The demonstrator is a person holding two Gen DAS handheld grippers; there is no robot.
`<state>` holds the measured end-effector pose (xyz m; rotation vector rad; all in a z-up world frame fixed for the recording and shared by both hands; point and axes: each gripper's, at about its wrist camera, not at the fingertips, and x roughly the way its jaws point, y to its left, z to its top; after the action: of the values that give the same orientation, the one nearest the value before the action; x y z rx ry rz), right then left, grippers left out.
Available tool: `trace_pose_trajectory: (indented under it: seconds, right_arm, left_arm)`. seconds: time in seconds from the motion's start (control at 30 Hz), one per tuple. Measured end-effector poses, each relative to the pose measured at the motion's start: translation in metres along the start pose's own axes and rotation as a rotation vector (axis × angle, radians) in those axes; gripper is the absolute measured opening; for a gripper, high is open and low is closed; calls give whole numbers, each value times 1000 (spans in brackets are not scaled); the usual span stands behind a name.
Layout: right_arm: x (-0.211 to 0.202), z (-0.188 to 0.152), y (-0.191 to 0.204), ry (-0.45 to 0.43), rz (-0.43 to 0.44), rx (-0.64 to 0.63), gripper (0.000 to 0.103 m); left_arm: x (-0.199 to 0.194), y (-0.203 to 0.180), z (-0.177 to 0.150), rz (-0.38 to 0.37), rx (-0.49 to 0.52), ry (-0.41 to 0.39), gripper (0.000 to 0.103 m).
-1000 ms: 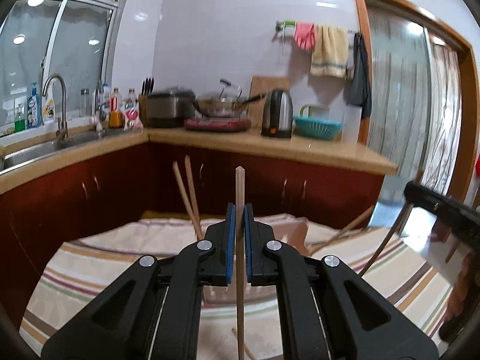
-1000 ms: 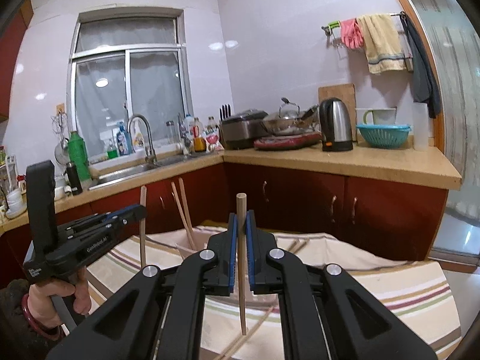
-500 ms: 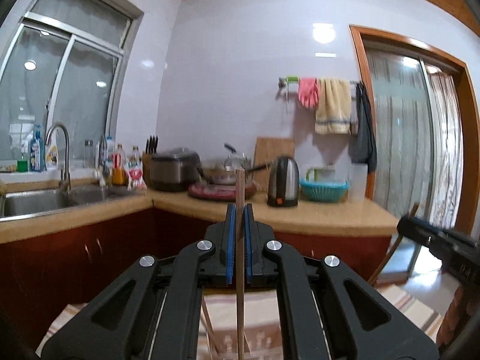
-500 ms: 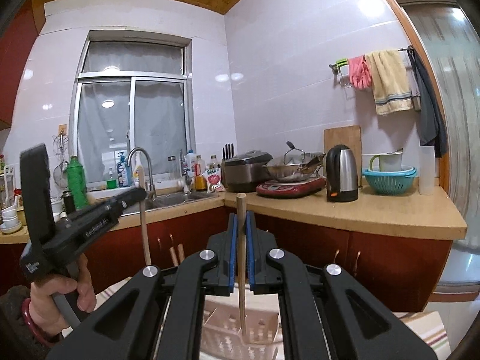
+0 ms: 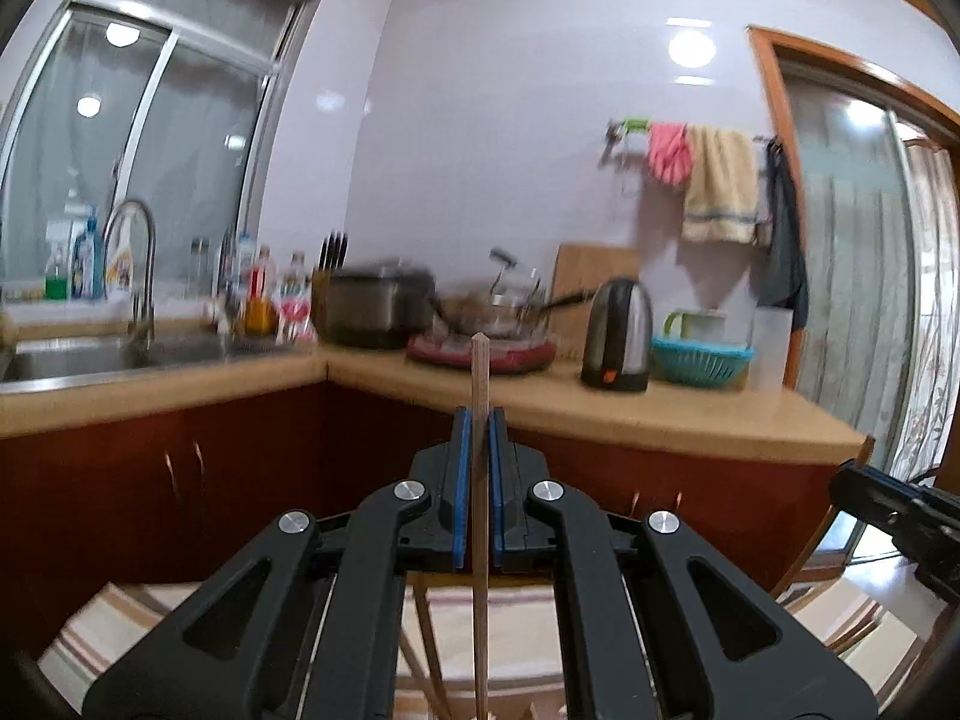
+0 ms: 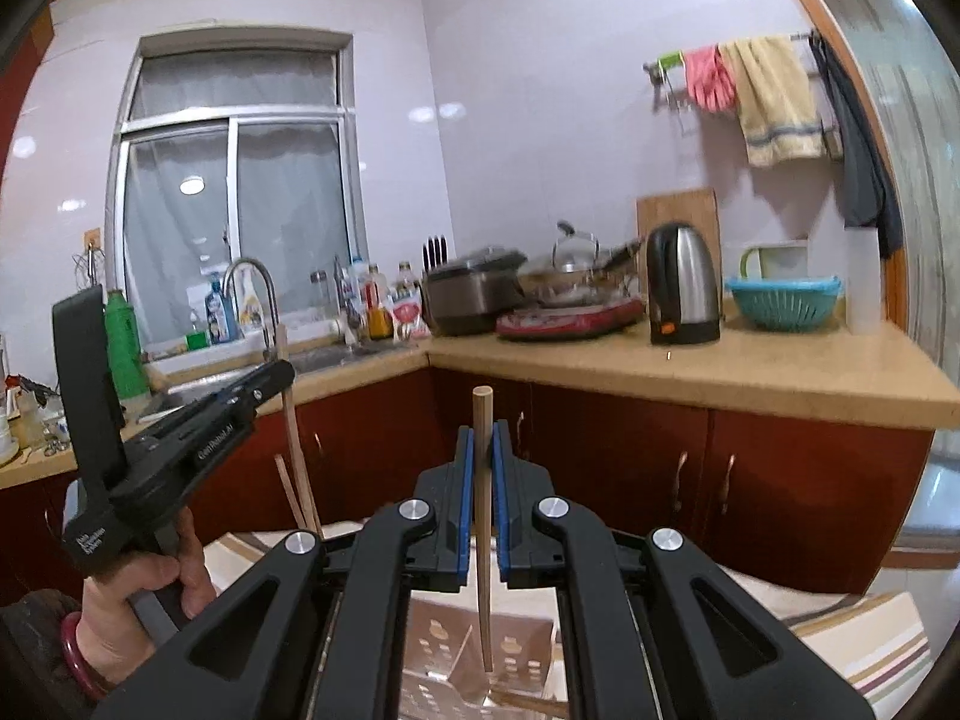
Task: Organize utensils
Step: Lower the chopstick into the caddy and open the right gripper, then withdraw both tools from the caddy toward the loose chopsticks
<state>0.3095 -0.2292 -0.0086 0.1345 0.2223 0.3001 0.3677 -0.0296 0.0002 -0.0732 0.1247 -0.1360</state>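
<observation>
Left to right. Far left in the right-wrist view: our left hand (image 6: 138, 594) carries the left tool (image 6: 282, 375), clamped shut on a chopstick (image 6: 295, 444) that stands close to upright, top end poking above the tip, lower end dropping toward the striped cloth (image 6: 864, 642) on the desk. Two more sticks (image 6: 288, 495) lean up just beside it; we can't tell from here what they stand in.

Left wrist view confirms it: blue pads (image 5: 459, 498) pinched tight on that chopstick, long axis vertical, running down out of the bottom of the picture. Right tool only shows as a dark edge at far right.

Centre of the right wrist view: right tool (image 6: 482, 492) also closed on its own round chopstick (image 6: 483, 516), upright with a slight tilt, lower tip hanging free.

Key relation: the pale perforated utensil holder (image 6: 528, 648) sits on the cloth directly below and just ahead of the right tool. That stick's tip is above the holder's opening, not yet inside as far as we can judge. So the right hand is nearer; the coming move looks like a straight lowering along the stick's axis. Left stick is off to the side and needs to travel rightward first.

Risk: the tip catching the holder's rim or an inner divider.
</observation>
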Motion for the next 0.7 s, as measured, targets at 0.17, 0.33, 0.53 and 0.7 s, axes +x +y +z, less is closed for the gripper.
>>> trace_pose_trajectory:
  seconds: [0.17,0.33,0.53,0.7]
  right_arm:
    - [15,-20,-3,74,-5,33,7]
    - [21,-33,-4,131,-5,63,29]
    - [-8,-26,4,92,-32,33,43]
    - [-34,-25,7,78,-43,29,47]
  left_arm:
    - [14,13,-26,10,-27,92,7]
    - [10,17,-37,11,-28,118,54]
    - [-16,17,-35,-4,-27,126,68]
    - [-46,15,-40,-6,-7,140,73]
